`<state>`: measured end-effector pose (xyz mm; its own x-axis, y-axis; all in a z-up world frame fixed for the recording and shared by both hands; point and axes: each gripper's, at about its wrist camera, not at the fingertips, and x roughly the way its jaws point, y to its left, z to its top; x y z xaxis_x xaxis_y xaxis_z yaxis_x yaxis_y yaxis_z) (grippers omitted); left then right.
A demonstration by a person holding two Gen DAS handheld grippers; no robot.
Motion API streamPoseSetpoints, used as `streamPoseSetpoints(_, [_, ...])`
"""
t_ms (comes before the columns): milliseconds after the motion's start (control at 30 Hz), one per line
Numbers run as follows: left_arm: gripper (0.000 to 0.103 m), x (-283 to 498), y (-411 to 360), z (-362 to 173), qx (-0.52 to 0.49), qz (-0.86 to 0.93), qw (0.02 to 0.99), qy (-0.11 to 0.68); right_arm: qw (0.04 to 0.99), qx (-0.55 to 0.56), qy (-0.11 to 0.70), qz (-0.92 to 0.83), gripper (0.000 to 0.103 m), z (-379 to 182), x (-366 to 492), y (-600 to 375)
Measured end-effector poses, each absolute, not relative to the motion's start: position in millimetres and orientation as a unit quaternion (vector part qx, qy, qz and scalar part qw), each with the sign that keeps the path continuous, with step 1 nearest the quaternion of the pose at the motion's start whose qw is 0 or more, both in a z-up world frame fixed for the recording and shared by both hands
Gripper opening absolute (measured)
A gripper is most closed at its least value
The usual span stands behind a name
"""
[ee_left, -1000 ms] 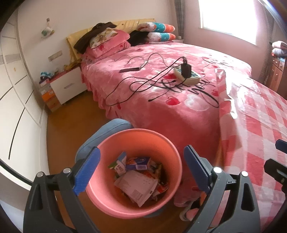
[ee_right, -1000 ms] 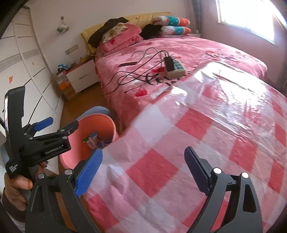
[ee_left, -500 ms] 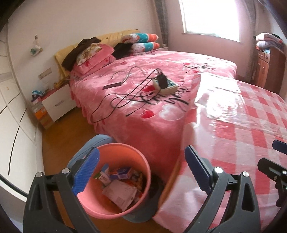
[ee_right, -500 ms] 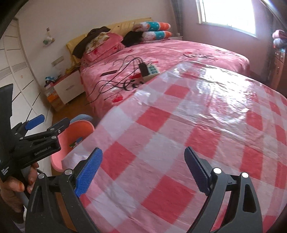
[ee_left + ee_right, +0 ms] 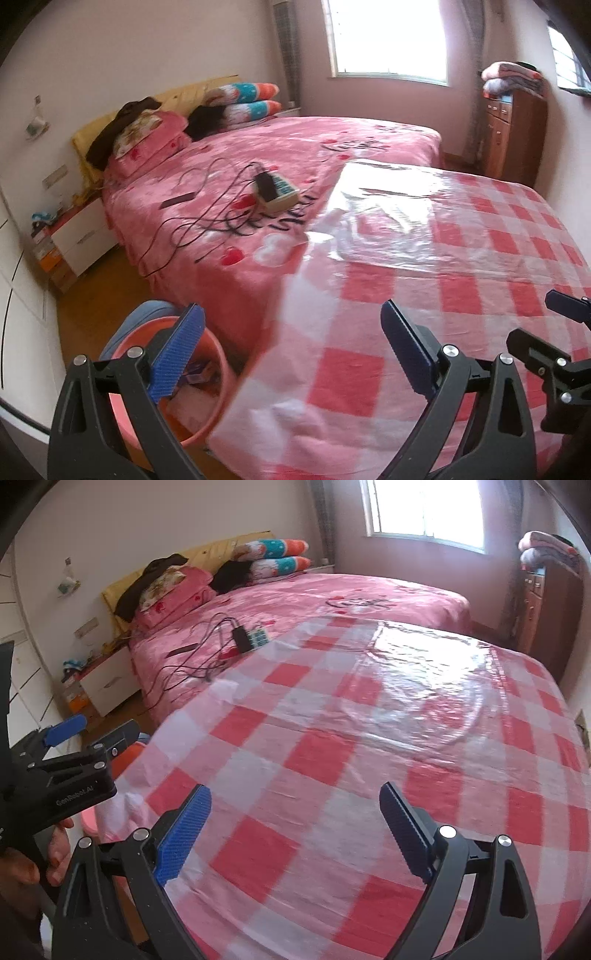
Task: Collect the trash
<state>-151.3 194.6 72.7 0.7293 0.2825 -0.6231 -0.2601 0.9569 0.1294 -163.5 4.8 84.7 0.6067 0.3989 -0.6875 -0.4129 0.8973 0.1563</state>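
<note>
A pink trash bin (image 5: 218, 384) stands on the floor at the lower left of the left wrist view, with paper scraps inside, partly hidden behind a finger. A sliver of the bin (image 5: 123, 762) shows in the right wrist view. My left gripper (image 5: 291, 354) is open and empty, above the edge of the round table (image 5: 443, 266) with a red-and-white checked cover. My right gripper (image 5: 295, 834) is open and empty over the same table (image 5: 369, 720). The left gripper also shows at the left edge of the right wrist view (image 5: 66, 771).
A bed with a pink cover (image 5: 295, 177) lies beyond the table, with a power strip and tangled cables (image 5: 277, 190) on it. A white nightstand (image 5: 81, 232) stands at the left wall. A wooden cabinet (image 5: 513, 133) stands at the back right.
Both grippers have risen and swung right, away from the bin toward the table. The bin has slid from the centre of the left wrist view to its lower left corner.
</note>
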Motion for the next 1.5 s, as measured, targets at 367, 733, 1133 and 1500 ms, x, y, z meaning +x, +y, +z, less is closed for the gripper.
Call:
streamPoseSetpoints(367, [0.097,-139,143,76,0.033,0.094,0.938,0.331,0.911,0.007,0.372,0.178,0.091,87,-170,-42])
streamPoseSetpoints(733, [0.097,-130,104,75,0.045,0.053,0.942,0.328,0.923,0.016,0.363,0.126,0.091,86,-177,-81])
streamPoseSetpoints(1133, [0.097,-133,82,85,0.048,0.028,0.948,0.312,0.934,0.029,0.346,0.080,0.091,98,-185,-107])
streamPoseSetpoints(1500, [0.097,-140,69,96,0.058,0.019,0.955,0.290,0.943,0.031,0.328,0.051,0.091,114,-192,-123])
